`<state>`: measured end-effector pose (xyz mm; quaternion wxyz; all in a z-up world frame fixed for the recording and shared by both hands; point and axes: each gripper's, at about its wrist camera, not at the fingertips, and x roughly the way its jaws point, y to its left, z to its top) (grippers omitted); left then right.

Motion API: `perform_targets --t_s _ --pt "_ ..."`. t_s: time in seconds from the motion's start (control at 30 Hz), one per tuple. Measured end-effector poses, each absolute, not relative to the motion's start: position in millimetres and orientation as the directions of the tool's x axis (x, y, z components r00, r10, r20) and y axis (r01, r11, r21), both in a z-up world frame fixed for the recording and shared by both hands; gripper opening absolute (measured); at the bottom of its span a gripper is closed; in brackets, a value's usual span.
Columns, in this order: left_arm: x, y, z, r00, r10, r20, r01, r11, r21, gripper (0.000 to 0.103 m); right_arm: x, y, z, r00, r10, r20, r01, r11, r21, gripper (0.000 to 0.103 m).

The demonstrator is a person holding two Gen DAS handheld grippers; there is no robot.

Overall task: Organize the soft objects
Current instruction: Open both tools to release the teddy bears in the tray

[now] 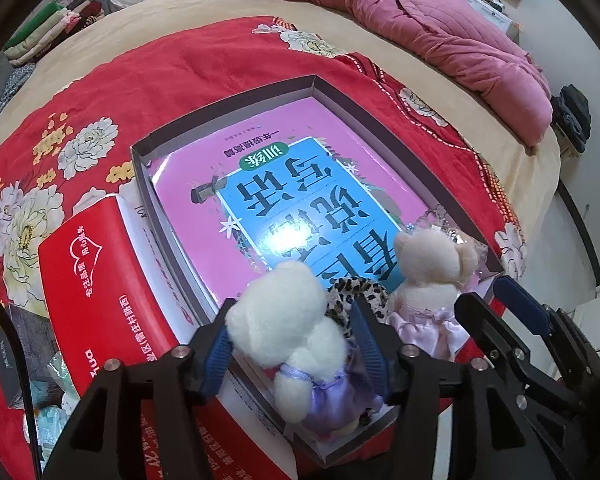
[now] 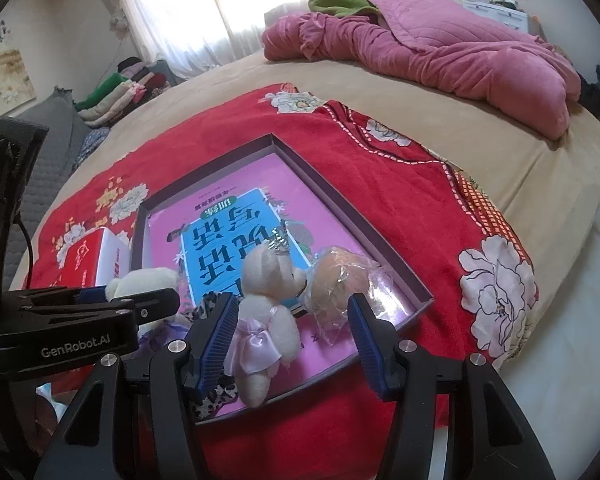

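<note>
Placing two plush bears in the tray, lower frame.
Our left gripper and right gripper stand released around them; next we withdraw.

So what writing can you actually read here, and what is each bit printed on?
"GenRobot.AI": on the left gripper, seen from the right wrist.
"看图说话写话", "训练": upside down on the pink book in the box.
"用心" inside a heart: on the red tissue pack; its other lines are too small or cut off to read.
</note>
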<state>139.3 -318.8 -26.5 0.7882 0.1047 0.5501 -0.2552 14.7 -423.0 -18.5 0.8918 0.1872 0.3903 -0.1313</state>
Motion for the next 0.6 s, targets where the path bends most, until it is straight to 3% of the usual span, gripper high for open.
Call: perform_targets --t_s 0.37,0.6 --pt "144 -308 -7 0.301 -0.324 -0.897 0.494 0.858 -0.144 0.071 12 -427 -13 0.674 -0.102 -0.732 0.402 0.881 0.248 0.059" --pt "144 -298 5 0.329 -0.334 -0.883 0.476 0.866 -0.150 0.072 10 -426 -8 0.681 -0.112 -0.724 0.405 0.881 0.244 0.060"
